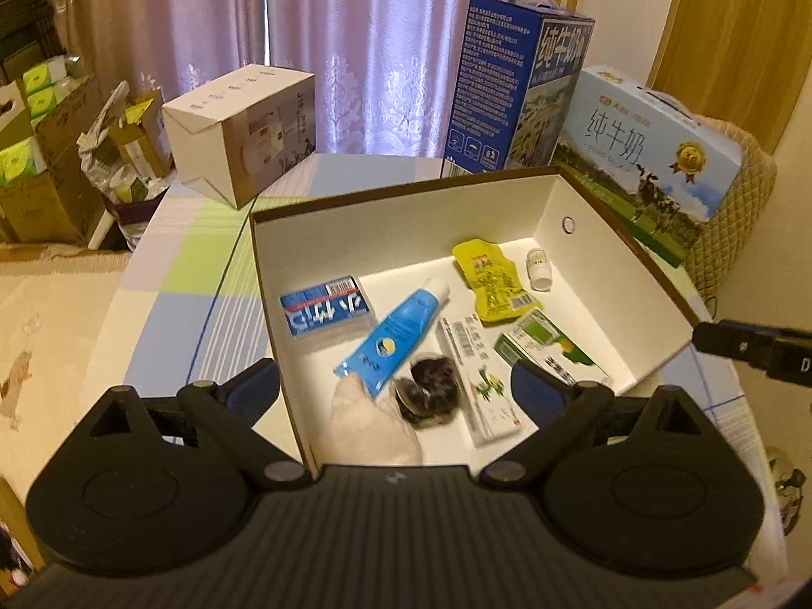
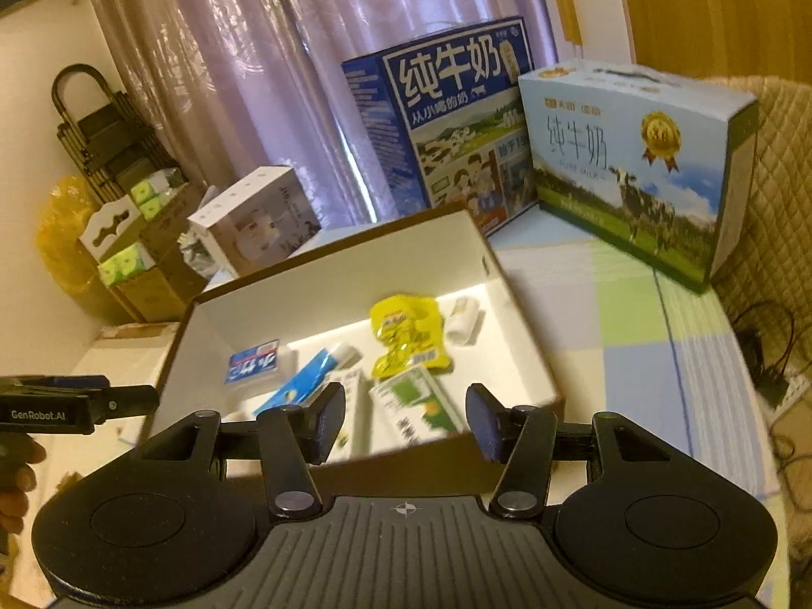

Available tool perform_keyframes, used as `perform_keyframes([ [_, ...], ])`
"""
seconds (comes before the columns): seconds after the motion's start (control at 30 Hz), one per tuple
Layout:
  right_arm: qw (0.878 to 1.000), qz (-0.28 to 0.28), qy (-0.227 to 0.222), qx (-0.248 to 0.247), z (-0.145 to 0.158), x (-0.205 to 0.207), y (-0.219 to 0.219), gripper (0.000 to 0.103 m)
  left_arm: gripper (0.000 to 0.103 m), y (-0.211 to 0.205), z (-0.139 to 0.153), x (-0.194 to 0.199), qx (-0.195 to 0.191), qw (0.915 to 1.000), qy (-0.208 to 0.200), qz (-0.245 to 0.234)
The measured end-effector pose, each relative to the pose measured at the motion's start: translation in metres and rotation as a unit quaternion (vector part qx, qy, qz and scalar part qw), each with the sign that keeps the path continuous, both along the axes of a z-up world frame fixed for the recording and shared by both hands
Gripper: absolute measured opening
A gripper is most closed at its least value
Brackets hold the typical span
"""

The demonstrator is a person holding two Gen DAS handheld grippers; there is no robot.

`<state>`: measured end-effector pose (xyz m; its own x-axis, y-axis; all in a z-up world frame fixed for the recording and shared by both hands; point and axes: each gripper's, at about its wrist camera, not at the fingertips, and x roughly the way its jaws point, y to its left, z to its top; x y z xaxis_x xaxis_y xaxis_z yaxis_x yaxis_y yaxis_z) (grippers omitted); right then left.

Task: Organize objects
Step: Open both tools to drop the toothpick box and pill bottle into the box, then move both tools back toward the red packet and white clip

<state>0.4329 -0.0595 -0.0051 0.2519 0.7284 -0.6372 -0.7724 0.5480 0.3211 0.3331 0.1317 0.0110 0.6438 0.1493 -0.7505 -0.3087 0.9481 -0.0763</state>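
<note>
An open box (image 1: 599, 274) with brown outside and white inside lies on the table. In it are a blue tissue pack (image 1: 325, 312), a blue tube (image 1: 393, 337), a yellow pouch (image 1: 489, 279), a small white bottle (image 1: 539, 269), a long white carton (image 1: 479, 380), a green-and-white carton (image 1: 550, 350), a dark hair tie (image 1: 431, 396) and a pale cloth-like thing (image 1: 370, 421). My left gripper (image 1: 396, 391) hangs wide open above the box's near end, holding nothing. My right gripper (image 2: 406, 421) stands open over the near wall of the box (image 2: 507, 304), with nothing between its fingers.
Two milk cartons, a dark blue one (image 2: 446, 127) and a light blue one (image 2: 629, 167), stand behind the box. A white carton (image 1: 243, 127) sits at the table's far left. Cardboard boxes (image 1: 45, 152) crowd the floor on the left. A checked tablecloth (image 2: 634, 345) covers the table.
</note>
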Motion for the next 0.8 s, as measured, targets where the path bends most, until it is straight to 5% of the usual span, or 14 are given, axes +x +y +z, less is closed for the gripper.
perform_keyframes([
  [0.8,0.998,-0.006,0.058,-0.014,-0.008,-0.065,-0.069,0.051,0.096,-0.049,-0.014,-0.092,-0.043,0.9986,0.031,0.008],
])
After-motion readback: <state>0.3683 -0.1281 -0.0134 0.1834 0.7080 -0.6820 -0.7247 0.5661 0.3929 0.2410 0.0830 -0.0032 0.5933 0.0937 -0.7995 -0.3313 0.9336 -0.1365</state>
